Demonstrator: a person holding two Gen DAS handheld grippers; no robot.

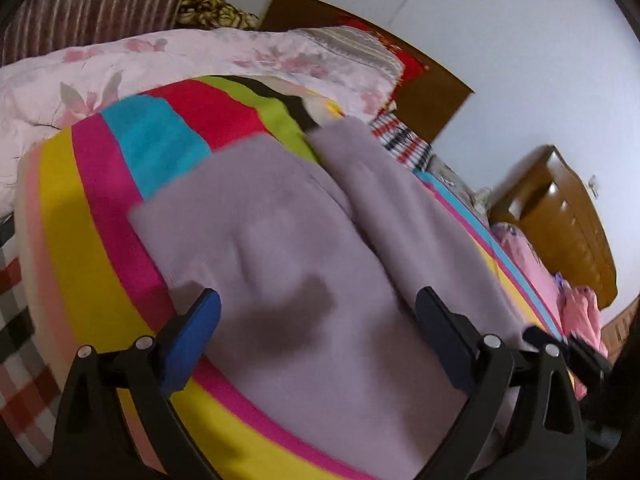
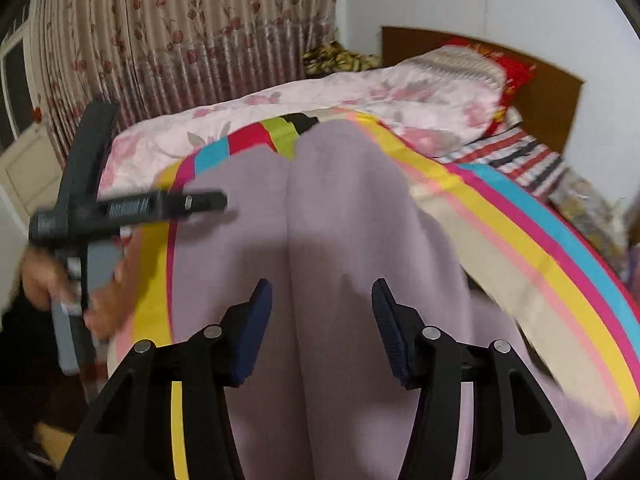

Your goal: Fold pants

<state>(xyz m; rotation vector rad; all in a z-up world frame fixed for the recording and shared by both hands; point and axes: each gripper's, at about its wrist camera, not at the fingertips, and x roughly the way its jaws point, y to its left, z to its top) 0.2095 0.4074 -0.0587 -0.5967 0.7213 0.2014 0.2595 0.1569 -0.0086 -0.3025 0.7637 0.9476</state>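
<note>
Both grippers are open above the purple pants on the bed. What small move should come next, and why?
Probably lower the right gripper onto the near edge of the pants and close on the cloth. The pants lie flat and unfolded on the striped blanket, legs side by side, and neither the right nor the left gripper holds anything.

We see the pants (image 2: 320, 216) lying on the blanket (image 2: 532, 248), the quilt (image 2: 360, 92) behind them, the curtain (image 2: 180, 32) beyond.
</note>
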